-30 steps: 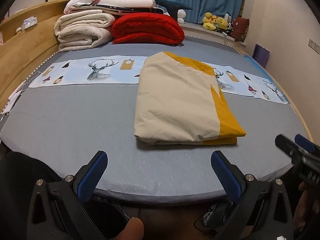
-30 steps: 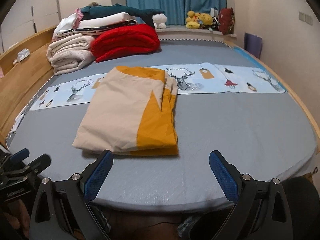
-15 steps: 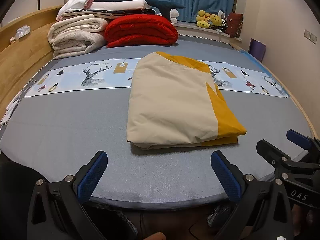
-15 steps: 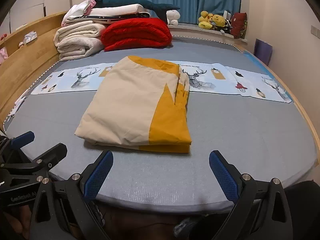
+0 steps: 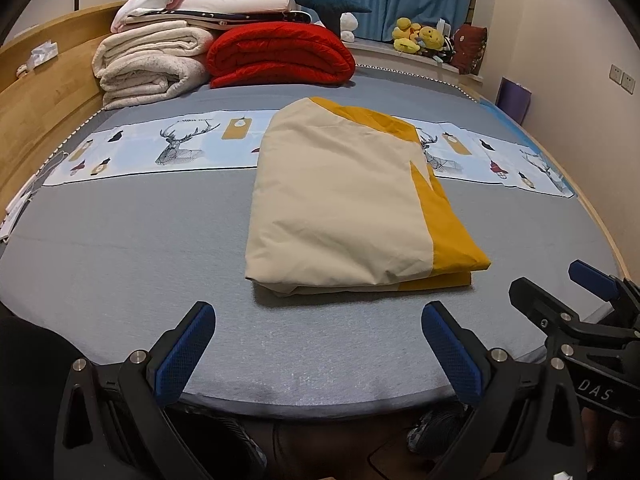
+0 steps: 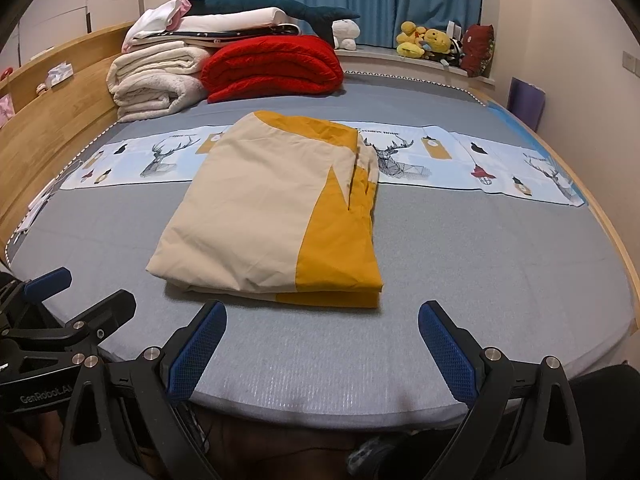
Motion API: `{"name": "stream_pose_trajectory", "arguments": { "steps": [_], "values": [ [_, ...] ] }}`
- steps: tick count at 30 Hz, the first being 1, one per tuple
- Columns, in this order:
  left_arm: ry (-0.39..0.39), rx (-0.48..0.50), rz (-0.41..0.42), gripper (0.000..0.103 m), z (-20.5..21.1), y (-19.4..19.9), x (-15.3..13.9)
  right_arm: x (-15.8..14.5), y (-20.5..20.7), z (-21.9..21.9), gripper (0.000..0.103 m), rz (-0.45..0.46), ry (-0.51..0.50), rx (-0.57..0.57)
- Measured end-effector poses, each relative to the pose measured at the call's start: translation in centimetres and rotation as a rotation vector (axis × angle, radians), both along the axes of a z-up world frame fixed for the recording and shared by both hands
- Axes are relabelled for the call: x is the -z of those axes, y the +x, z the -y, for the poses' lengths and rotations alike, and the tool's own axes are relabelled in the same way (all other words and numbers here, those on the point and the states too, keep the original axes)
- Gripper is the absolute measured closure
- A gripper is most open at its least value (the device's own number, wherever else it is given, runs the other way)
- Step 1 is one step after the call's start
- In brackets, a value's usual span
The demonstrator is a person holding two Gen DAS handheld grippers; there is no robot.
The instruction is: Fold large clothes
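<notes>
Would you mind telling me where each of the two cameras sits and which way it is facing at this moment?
Left wrist: on the left gripper, open at the bed's near edge, facing the folded cream-and-yellow cloth; the right gripper shows at right.
Right wrist: on the right gripper, open, same heading; the left gripper shows at left.
Shared: the cloth, the grey bed, the red quilt and the deer-print strip.

The grey bed (image 5: 120, 264) carries a folded cream-and-yellow cloth (image 5: 344, 208), a deer-print strip (image 5: 168, 148) and stacked blankets (image 5: 152, 64).
</notes>
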State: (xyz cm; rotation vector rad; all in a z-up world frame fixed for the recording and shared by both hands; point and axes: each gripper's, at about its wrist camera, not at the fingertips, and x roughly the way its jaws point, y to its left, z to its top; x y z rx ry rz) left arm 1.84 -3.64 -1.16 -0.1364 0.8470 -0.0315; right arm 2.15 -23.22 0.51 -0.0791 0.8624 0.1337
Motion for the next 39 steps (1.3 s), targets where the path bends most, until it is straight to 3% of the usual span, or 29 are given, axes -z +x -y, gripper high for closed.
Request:
{"name": "stream_pose_trajectory", "arguments": {
  "steps": [39],
  "values": [
    [-0.007, -0.002, -0.004, 0.001, 0.07, 0.04, 0.23, 0.13, 0.25, -0.19, 0.006, 0.005, 0.0, 0.002]
  ]
}}
